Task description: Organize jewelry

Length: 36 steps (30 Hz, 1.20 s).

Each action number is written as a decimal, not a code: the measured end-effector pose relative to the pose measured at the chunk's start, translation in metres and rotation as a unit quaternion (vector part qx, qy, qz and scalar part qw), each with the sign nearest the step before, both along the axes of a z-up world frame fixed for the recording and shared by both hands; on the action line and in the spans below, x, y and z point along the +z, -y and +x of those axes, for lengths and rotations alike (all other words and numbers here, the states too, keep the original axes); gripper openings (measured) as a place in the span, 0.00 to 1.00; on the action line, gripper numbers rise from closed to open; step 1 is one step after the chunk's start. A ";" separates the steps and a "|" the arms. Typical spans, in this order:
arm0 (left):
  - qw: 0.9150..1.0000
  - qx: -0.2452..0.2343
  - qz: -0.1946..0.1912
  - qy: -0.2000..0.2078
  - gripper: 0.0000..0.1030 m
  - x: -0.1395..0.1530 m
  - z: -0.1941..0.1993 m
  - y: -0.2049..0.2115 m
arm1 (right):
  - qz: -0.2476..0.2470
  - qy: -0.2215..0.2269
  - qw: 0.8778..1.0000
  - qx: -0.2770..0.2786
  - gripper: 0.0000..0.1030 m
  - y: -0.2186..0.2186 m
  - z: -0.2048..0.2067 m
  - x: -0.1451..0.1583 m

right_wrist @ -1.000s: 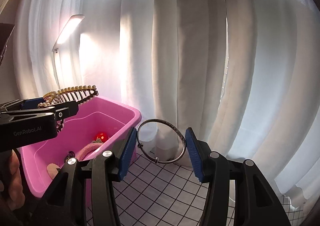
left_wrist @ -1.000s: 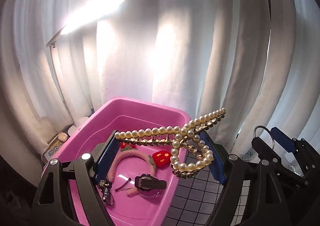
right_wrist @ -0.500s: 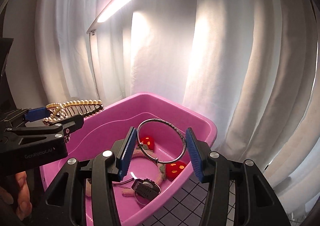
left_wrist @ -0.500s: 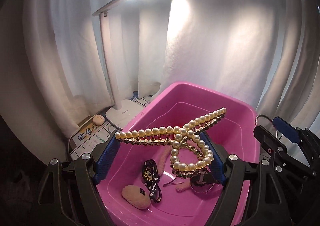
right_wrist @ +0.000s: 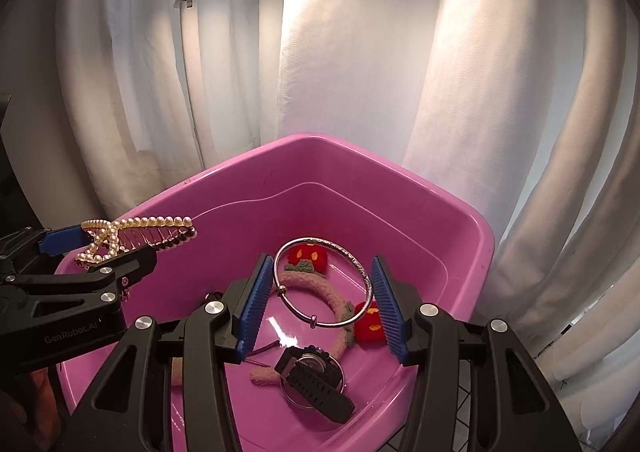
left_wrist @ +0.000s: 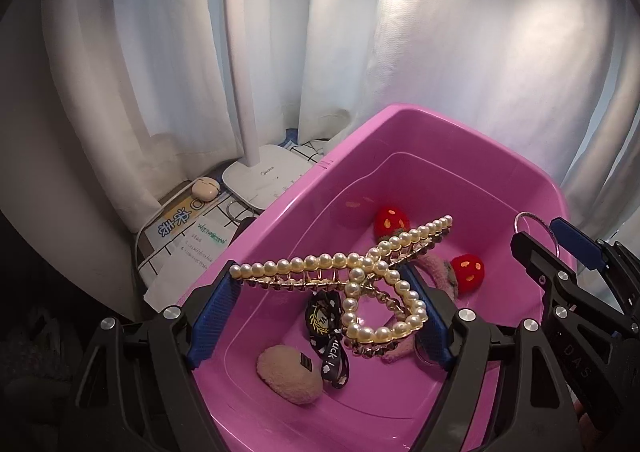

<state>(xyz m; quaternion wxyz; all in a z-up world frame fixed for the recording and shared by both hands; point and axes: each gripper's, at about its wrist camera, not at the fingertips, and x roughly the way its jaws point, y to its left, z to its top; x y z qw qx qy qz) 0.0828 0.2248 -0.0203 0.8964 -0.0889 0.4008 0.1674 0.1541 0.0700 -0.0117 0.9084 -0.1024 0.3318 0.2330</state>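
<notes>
White curtains (left_wrist: 460, 52) hang behind the worktop, lit by a white desk lamp (left_wrist: 264, 176) standing at the far left beside a small beige earbud case (left_wrist: 205, 186) and some printed papers (left_wrist: 188, 236). Next comes the pink bin (left_wrist: 400, 128), over which both grippers have swung in the last second; a second ago the left view showed mostly curtain and the right one looked past the bin at checked cloth, so both pieces now seem placed for dropping in. Over the bin's near left corner, the left gripper (left_wrist: 324, 304) has its fingers clamped on one pearl hair claw (left_wrist: 352, 272), spread wide by its length. Inside the bin I count one beige fuzzy hair clip (left_wrist: 288, 374), one black printed ribbon (left_wrist: 330, 336), one fuzzy headband (right_wrist: 320, 292) with two red mushroom ornaments (left_wrist: 392, 218), one thin hairpin (right_wrist: 264, 350) and one black wristwatch (right_wrist: 316, 376). Toward the bin's right side, the right gripper (right_wrist: 324, 288) has its fingers pinching one silver bangle (right_wrist: 324, 282) across its width, above the headband. Two pieces are still held, so letting go looks like the next step.
</notes>
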 end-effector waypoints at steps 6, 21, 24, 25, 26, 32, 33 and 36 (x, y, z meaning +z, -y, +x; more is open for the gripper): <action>1.000 0.007 -0.013 -0.018 0.80 -0.006 0.001 -0.004 | -0.001 0.000 1.000 -0.027 0.59 0.009 0.003 0.001; 1.000 0.017 0.004 0.004 0.90 0.011 -0.009 0.000 | 0.005 0.004 0.999 -0.038 0.60 0.011 -0.009 0.006; 1.000 0.020 -0.001 0.003 0.91 0.015 -0.011 0.001 | 0.012 0.000 0.999 -0.044 0.61 0.014 -0.013 0.008; 1.000 0.021 -0.002 0.003 0.92 0.016 -0.012 0.001 | 0.014 0.000 0.999 -0.045 0.61 0.014 -0.015 0.009; 1.000 0.023 -0.003 0.002 0.92 0.017 -0.013 0.001 | 0.015 0.000 0.999 -0.045 0.61 0.015 -0.018 0.010; 1.000 0.025 0.001 -0.004 0.92 0.023 -0.019 0.002 | 0.014 0.006 0.999 -0.043 0.62 0.017 -0.029 0.014; 1.000 0.025 0.005 -0.005 0.92 0.023 -0.020 0.002 | 0.014 0.006 0.999 -0.043 0.63 0.017 -0.031 0.014; 1.000 0.024 0.011 -0.009 0.92 0.025 -0.022 0.003 | 0.014 0.008 0.999 -0.041 0.63 0.019 -0.036 0.015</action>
